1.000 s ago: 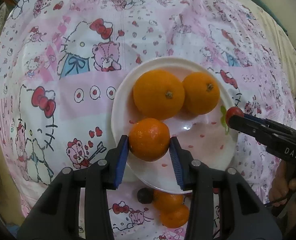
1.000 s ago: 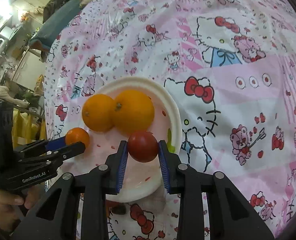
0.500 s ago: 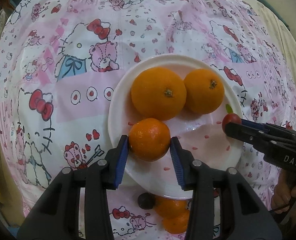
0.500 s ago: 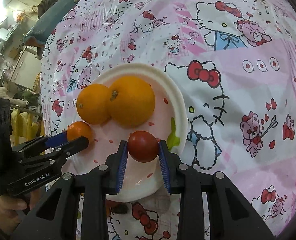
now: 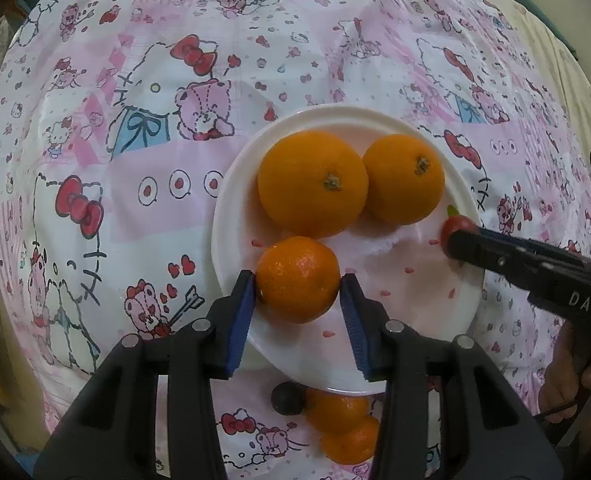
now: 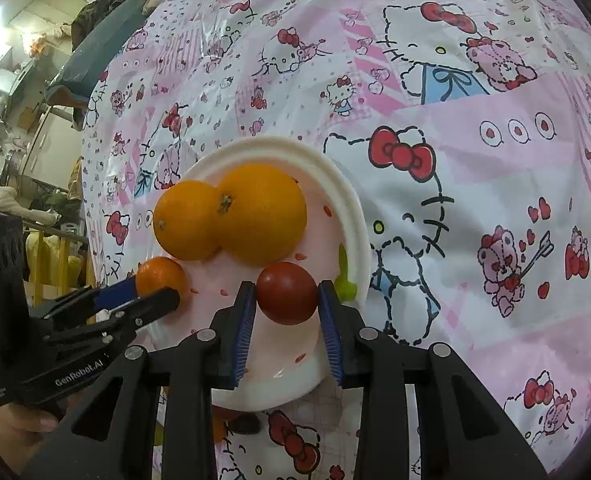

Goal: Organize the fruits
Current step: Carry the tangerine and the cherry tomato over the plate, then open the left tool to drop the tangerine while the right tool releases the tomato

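Note:
A white plate on the pink cartoon tablecloth holds two big oranges. A small mandarin rests on the plate's near part, between the blue pads of my left gripper. Those jaws are opening and the pads stand barely off its sides. My right gripper is over the plate's other side with a dark red tomato between its pads. These jaws are easing open too, but the pads still touch the tomato. Each gripper shows from the side in the other's view.
Off the plate, close to the table's near edge, lie more small oranges and a dark round fruit. A green piece lies on the plate's rim by the tomato. Room clutter lies beyond the table's left edge.
The left jaws have widened a little around the mandarin. The right jaws still flank the tomato. Neither hand has shifted noticeably.

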Demonstrator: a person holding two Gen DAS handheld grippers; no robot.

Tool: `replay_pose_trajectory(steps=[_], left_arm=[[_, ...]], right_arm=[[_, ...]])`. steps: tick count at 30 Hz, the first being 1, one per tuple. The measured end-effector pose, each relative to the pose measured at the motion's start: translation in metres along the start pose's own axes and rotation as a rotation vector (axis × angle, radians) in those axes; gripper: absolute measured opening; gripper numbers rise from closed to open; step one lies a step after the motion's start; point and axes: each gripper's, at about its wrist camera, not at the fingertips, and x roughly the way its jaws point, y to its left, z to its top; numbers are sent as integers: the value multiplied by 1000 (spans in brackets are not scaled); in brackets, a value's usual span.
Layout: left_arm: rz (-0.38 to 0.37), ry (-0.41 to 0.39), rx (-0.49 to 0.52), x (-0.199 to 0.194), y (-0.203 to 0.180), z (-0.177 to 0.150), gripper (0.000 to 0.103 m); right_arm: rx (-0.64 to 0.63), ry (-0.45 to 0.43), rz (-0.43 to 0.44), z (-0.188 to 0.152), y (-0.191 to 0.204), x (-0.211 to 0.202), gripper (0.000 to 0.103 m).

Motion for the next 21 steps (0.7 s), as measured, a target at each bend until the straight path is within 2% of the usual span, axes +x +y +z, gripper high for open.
replay_pose_trajectory(steps=[1, 3, 5, 7, 8, 9, 11, 21], left_arm=[[-5, -9, 3, -1, -1, 0, 49], [2, -41, 14, -6, -4, 0, 71], [31, -73, 29, -11, -6, 1, 79], [41, -84, 36, -13, -7, 2, 79], [41, -87, 36, -14, -6, 2, 79], [40, -89, 33, -14, -5, 2, 79], [44, -91, 28, -15, -3, 2, 79], [46, -155, 13, -32, 5, -4, 79]], right_arm=[[1, -1, 2, 0, 0, -1, 35], [-1, -2, 5, 1, 1, -1, 35], [0, -1, 10, 1, 1, -2, 35], [-2, -5, 12, 1, 2, -4, 37], [-5, -14, 11, 1, 3, -7, 41], [-7, -24, 8, 2, 3, -9, 50], [-19, -49, -4, 3, 6, -14, 58], [-36, -111, -5, 4, 12, -32, 61]])
